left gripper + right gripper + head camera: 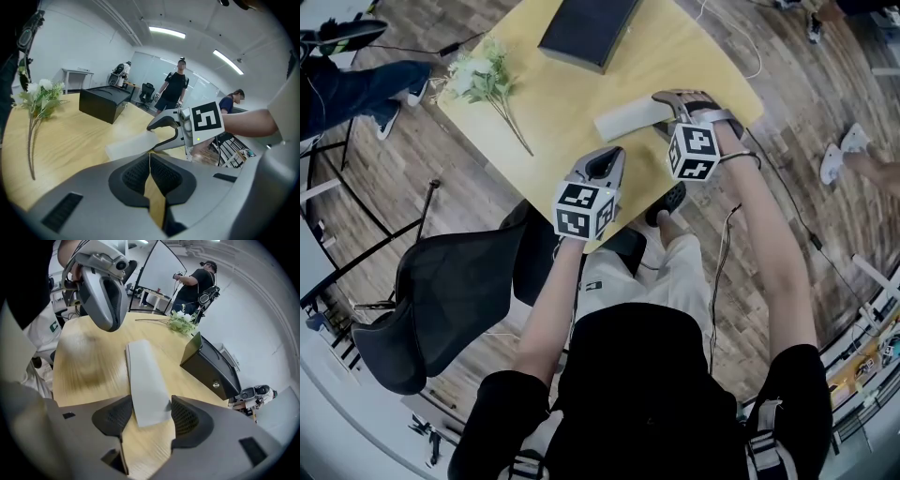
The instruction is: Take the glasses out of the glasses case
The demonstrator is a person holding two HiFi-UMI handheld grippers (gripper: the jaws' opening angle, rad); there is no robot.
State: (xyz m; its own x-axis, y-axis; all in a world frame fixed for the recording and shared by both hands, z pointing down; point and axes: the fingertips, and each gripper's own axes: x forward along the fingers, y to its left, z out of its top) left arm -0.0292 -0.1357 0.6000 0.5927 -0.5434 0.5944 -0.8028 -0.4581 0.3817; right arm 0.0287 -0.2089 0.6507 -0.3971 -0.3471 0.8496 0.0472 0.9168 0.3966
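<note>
A long pale grey glasses case point(628, 119) lies closed on the yellow wooden table point(544, 117). My right gripper point(666, 112) points steeply down over the case's right end. In the right gripper view that end of the case point(145, 380) lies between the dark pads of the right gripper point(151, 416); a thin shadowed gap shows at the right pad, so the jaws stand open around it. My left gripper point(605, 161) hovers near the table's front edge, just left of the case. Its pads point(136, 173) meet with nothing between them. No glasses are visible.
A black box point(586, 28) sits at the table's far side and a sprig of white flowers point(483, 75) at its left. A black mesh chair point(450, 300) stands left of my legs. Several people stand in the room beyond the table.
</note>
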